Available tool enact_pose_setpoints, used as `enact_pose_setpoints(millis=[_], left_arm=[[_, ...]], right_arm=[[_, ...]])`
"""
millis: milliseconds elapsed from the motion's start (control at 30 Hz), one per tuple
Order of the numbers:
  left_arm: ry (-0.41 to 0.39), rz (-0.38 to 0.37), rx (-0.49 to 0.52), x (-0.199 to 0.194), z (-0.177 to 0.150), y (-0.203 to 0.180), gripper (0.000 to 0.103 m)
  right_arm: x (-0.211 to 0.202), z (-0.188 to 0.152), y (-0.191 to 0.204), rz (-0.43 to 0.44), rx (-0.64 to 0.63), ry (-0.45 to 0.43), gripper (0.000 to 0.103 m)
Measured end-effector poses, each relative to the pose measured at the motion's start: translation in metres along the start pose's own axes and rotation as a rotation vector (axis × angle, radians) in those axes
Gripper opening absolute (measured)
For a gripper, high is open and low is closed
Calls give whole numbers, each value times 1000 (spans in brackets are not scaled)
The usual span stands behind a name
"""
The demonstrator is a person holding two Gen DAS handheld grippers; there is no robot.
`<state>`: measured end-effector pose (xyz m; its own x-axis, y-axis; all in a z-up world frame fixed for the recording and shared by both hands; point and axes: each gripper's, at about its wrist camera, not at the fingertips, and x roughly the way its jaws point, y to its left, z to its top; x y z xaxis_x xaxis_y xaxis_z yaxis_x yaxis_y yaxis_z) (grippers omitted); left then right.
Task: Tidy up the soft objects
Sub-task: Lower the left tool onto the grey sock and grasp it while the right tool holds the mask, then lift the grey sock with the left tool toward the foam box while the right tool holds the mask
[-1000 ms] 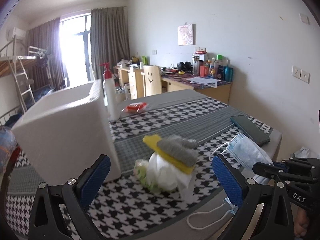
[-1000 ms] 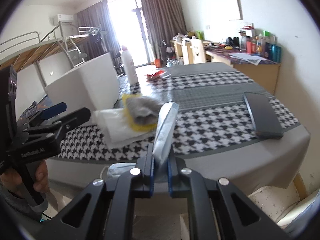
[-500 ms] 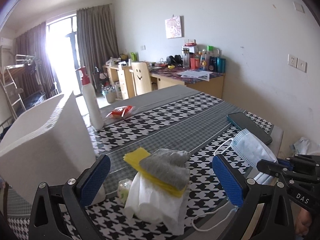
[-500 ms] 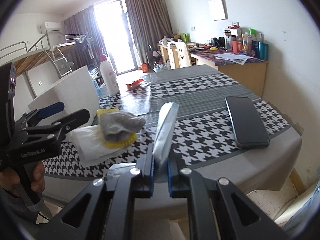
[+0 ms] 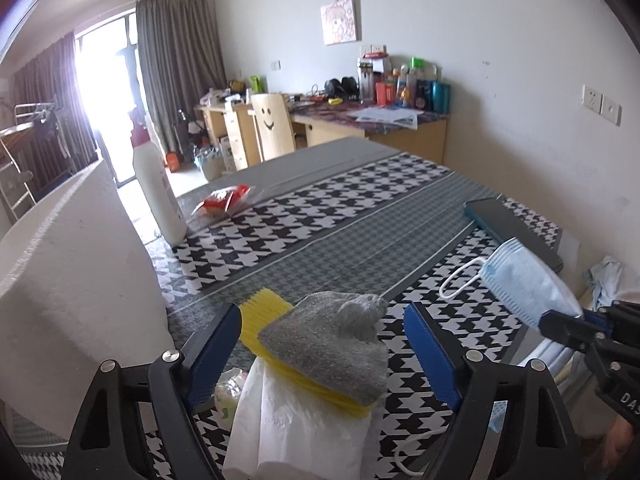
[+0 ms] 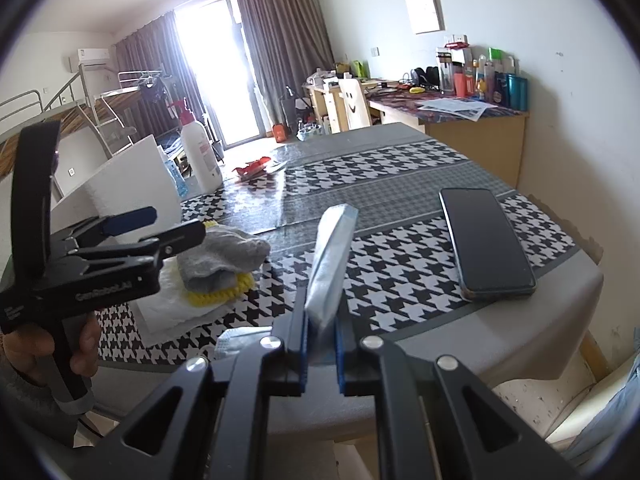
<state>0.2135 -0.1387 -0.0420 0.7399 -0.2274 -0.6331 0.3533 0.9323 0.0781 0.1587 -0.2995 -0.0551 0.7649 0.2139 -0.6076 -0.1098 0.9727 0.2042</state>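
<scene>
A grey knitted cloth (image 5: 332, 344) lies on a yellow cloth (image 5: 262, 312), both on top of a white tissue pack (image 5: 296, 428) on the houndstooth table. My left gripper (image 5: 322, 356) straddles this stack, one blue pad on each side. Its jaws are closing and the pads stand just off the cloths. In the right wrist view, the left gripper (image 6: 168, 226) hangs over the grey cloth (image 6: 224, 256). My right gripper (image 6: 322, 344) is shut on a light blue face mask (image 6: 330, 256), held upright near the table's front edge. That mask (image 5: 528, 284) shows at the right of the left wrist view.
A white foam box (image 5: 72, 288) stands close on the left, with a white pump bottle (image 5: 158, 188) and a red packet (image 5: 224, 202) behind it. A dark phone (image 6: 484, 240) lies at the right corner. Another mask (image 6: 236, 340) lies at the front edge.
My left gripper has come forward and down, so the stack now sits between its pads, and the jaws have narrowed. The right gripper still holds the mask, shifted slightly.
</scene>
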Motion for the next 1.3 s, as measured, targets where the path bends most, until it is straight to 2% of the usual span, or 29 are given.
enact_pose_setpoints(millis=[133,433,500,567,600,800,900,1067,1300], left_arm=[[15,5,20,6,-1,-3,79],[100,-27,31,22,-7,-5,56],[114,-20,28,24,-9,-4,42],[129,-23,22,27,-11,-4,37],[132,-21,18,27,-12,-3,31],[149,-21,25,29,-15,-2,11],[138,-31,21,25,-17,0,7],[98,-107,13,7,-15,2,5],[14,-125,8,-24,-7,8,5]], right_arm=[[2,0,-1,-1,4,10,14],[6,1,-1,3,8,23,14],[7,1,-1,3,8,26,14],[8,1,-1,7,3,28,14],[8,2,-1,5,1,28,14],[8,3,-1,1,2,27,14],[6,3,1,-2,-1,21,14],[4,3,4,-7,-3,19,14],[-4,5,13,-5,-10,-9,14]])
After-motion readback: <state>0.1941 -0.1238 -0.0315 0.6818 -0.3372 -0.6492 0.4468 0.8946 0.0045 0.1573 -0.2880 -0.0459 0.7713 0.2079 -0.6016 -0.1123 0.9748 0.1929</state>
